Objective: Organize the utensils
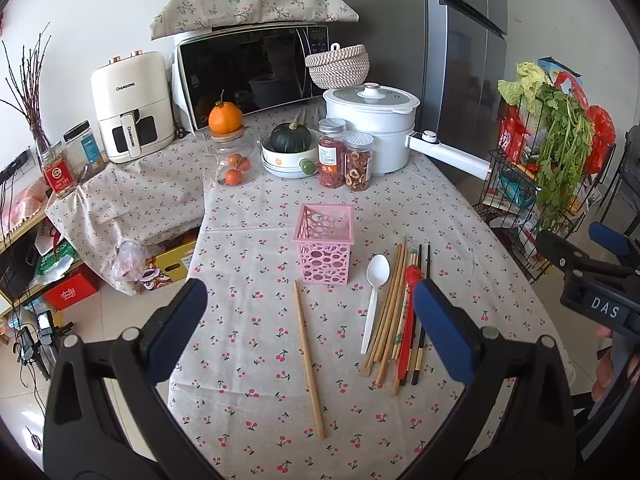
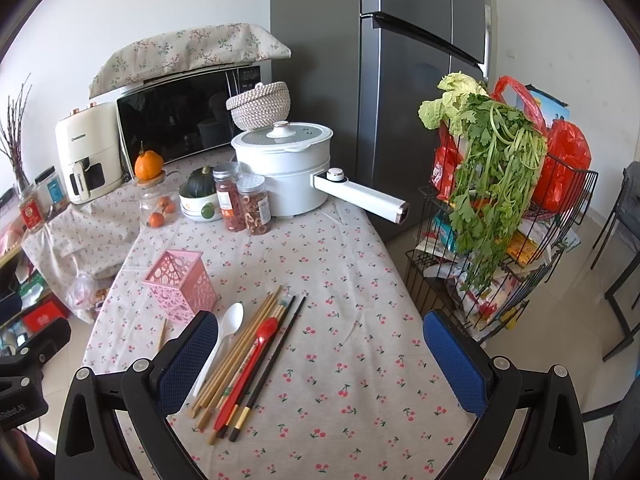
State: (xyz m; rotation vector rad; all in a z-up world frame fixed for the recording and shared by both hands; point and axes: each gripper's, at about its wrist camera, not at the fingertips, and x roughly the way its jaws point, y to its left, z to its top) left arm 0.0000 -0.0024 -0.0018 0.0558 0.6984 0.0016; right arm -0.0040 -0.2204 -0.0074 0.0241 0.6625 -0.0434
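Left wrist: left gripper (image 1: 310, 322) wide, empty; lone chopstick (image 1: 309, 360) lies between jaws, pink holder (image 1: 325, 242) at 12 o'clock. Pinch mid-shaft, tip in upright.

Right wrist: right gripper (image 2: 320, 360) wide, empty; utensil pile (image 2: 244, 364) at 9 o'clock.

The cherry-print table (image 1: 256, 240) carries a pink holder (image 1: 324, 244) beyond the fingertips, a lone chopstick (image 1: 309, 356) between them, and bundled utensils (image 1: 394, 312) by the right finger.

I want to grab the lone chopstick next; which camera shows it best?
Left wrist view: the lone chopstick lies in full length on the tablecloth, left of the pink basket. The right wrist view shows only its tip, the rest hidden behind a gripper finger.
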